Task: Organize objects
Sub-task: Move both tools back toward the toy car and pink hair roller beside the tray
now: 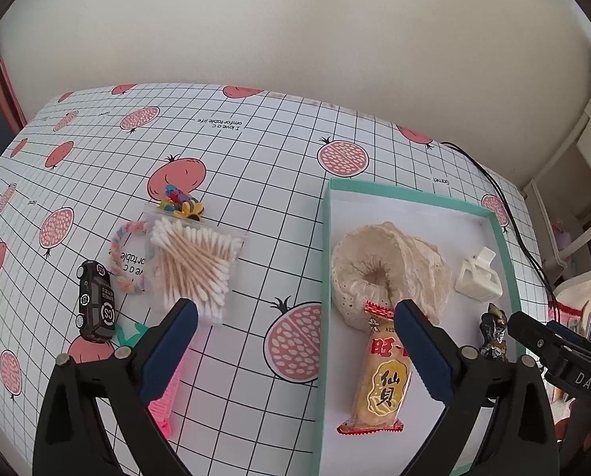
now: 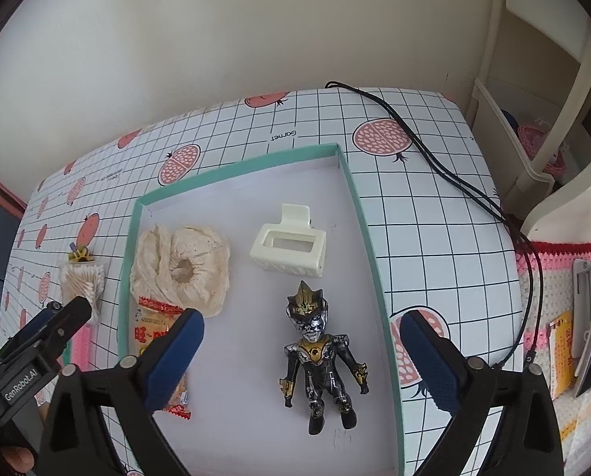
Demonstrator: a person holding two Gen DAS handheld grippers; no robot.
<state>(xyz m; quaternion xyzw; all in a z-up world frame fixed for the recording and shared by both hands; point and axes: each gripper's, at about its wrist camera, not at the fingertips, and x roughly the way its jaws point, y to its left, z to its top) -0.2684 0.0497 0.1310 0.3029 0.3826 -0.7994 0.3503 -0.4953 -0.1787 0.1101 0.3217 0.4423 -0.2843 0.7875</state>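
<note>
your left gripper (image 1: 295, 309) and right gripper (image 2: 301, 319) both hang wide and empty. the figure (image 2: 321, 357) lies inside the teal box (image 2: 359, 206); cotton swabs (image 1: 194, 265) and toy car (image 1: 96, 301) wait loose on the worktop (image 1: 255, 158), likely next.

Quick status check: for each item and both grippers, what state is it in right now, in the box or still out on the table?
left gripper: open, empty
right gripper: open, empty
box: open, no lid
scrunchie: in box
hair clip: in box
toy figure: in box, lying flat
snack packet: in box
cotton swabs: on table
toy car: on table
braided band: on table
</note>
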